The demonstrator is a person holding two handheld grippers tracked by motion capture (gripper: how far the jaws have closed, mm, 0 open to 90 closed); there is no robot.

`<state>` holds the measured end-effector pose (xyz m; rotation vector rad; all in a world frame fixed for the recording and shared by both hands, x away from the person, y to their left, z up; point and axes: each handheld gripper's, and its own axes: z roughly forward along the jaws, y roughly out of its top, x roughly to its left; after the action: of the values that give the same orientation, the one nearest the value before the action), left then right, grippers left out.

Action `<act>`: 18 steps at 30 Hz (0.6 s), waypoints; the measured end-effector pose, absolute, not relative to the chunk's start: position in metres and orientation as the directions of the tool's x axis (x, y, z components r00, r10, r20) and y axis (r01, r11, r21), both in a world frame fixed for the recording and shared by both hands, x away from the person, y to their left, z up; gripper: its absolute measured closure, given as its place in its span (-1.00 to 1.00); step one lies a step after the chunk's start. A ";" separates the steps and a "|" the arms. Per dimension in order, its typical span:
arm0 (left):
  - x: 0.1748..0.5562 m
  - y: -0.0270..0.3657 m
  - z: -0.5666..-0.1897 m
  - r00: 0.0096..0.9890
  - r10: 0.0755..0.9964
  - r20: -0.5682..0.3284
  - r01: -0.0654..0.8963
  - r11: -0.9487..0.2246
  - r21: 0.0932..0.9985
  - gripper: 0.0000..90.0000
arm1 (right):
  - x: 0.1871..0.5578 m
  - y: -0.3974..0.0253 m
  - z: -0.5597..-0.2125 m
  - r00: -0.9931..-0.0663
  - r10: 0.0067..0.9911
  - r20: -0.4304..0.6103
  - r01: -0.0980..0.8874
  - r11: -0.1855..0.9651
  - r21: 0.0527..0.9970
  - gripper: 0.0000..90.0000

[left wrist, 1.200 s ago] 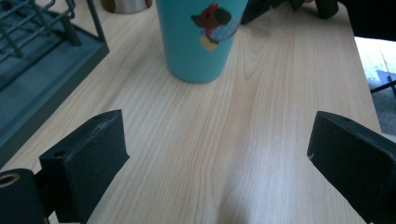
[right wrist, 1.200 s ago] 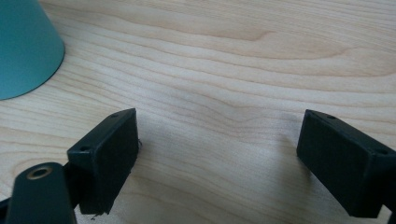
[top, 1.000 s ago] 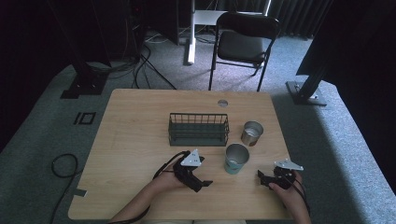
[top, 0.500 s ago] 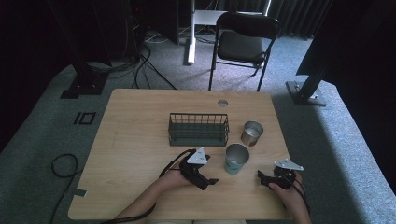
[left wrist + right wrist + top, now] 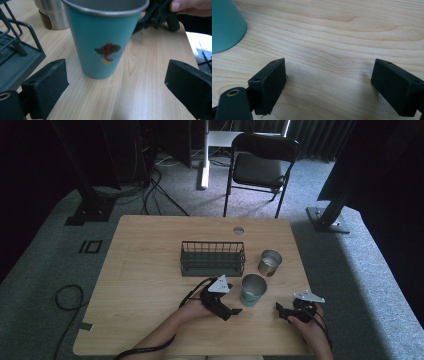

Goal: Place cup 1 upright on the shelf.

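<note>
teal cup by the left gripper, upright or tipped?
Upright. The teal cup stands on its narrow base on the table, open rim up, in front of the left gripper, whose jaws stand wide apart, not touching it.

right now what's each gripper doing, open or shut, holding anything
Left gripper: open, holding nothing, jaws aimed at the teal cup but apart from it.
Right gripper: open, holding nothing, over bare table.

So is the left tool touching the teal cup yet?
Apart. In the left gripper view, the left tool is open, and bare table shows between each jaw and the teal cup, which stands just ahead.
</note>
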<state>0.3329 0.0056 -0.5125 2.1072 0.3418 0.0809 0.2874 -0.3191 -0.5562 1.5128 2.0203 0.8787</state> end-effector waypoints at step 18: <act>0.345 -0.016 -0.509 0.953 0.293 -0.079 0.213 -0.462 0.861 -0.89 | 0.287 -0.319 -0.556 -0.286 0.958 0.011 0.661 0.189 0.726 -0.72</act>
<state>0.3448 -0.0164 -0.5090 2.0685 0.3587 0.0971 0.2873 -0.3191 -0.5562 1.5136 2.0205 0.8793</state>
